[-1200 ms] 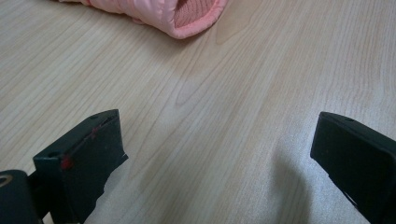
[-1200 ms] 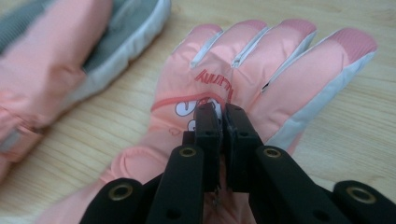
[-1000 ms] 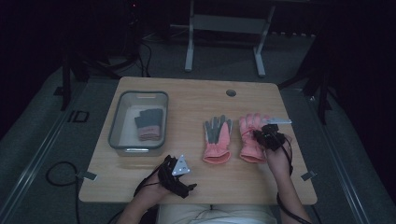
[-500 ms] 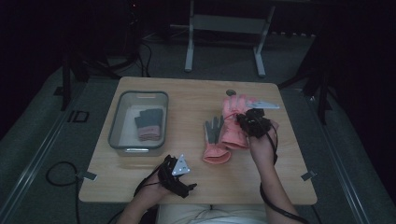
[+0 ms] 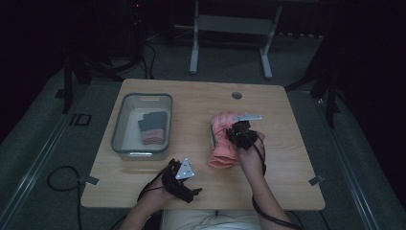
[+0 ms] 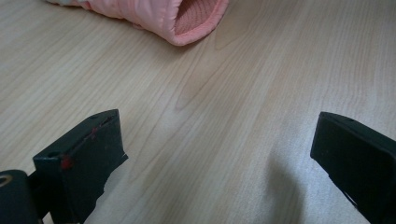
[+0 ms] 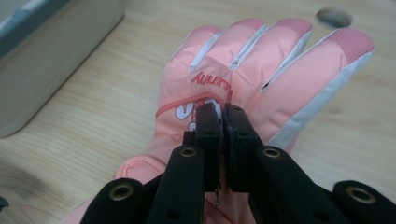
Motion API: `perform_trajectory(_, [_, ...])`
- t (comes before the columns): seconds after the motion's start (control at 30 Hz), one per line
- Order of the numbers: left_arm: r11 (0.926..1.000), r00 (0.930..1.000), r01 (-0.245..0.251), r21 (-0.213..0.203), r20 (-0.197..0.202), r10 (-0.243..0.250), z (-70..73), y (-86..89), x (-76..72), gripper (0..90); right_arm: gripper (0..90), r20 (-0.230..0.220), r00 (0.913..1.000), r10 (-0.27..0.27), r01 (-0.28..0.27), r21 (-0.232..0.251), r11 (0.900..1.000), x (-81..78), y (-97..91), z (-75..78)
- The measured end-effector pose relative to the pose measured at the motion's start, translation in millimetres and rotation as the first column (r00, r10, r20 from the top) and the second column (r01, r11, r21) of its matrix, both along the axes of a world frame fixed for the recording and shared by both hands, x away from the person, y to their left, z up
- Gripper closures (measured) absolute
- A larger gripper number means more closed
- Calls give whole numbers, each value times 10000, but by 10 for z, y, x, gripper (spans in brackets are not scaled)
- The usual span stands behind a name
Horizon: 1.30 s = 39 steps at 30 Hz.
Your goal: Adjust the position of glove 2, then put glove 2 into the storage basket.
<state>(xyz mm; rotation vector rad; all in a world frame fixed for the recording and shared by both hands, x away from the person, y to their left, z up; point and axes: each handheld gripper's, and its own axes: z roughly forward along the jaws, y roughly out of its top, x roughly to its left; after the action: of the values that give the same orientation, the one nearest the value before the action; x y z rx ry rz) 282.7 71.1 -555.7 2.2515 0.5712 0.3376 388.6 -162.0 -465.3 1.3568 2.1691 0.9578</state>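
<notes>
My right gripper [image 5: 234, 128] is shut on the back of a pink glove [image 5: 222, 125] with white trim and a cartoon print. In the right gripper view its jaws [image 7: 222, 116] pinch the glove's fabric [image 7: 261, 70]. That glove lies over a second pink glove [image 5: 221, 157], whose grey palm edge shows at the left. My left gripper [image 5: 191, 188] rests near the table's front edge, and its jaws [image 6: 219, 154] stand open over bare wood. A pink glove's cuff [image 6: 187, 18] lies just beyond them.
A clear grey bin [image 5: 119, 124] stands at the table's left, holding a dark folded glove pair [image 5: 153, 127]; its wall [image 7: 46, 56] is close to the held glove. A round cable hole [image 5: 236, 95] sits at the table's far edge. A metal stand [image 5: 230, 28] rises behind.
The right gripper has carried the pink glove leftward, from beside the other glove to on top of it. The left gripper has stayed in place.
</notes>
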Motion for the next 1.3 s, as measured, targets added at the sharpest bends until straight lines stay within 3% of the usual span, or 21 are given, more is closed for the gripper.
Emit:
perform_trajectory(0.2, [10000,10000,26,42,24,-26,-3,-9,-3,22,848,-357,9991,-211,213,44,9998,80,29,-205])
perform_trajectory(0.33, [10000,10000,53,75,-26,-53,-10,-11,2,22,826,-362,9993,-13,7,-178,9998,116,81,-231])
perform_trajectory(0.47, [9999,9999,43,-159,-113,-45,2,5,6,22,772,-415,9991,8,-13,-102,9999,155,82,-241])
perform_trajectory(0.63, [9997,9999,-11,-255,-164,7,10,16,10,22,631,-17,9994,339,-339,-8,9994,102,72,-142])
perform_trajectory(0.87, [9985,9995,-48,-543,-308,31,35,27,15,22,543,641,9947,802,-807,54,9967,18,7,23])
perform_trajectory(1.1, [9976,9997,-78,-683,-233,62,75,17,8,22,547,847,9906,1074,-1108,365,9932,-27,-142,149])
perform_trajectory(1.3, [9989,9998,-46,-472,-190,38,89,-23,-17,23,542,877,9878,1289,-1323,343,9906,-38,-277,170])
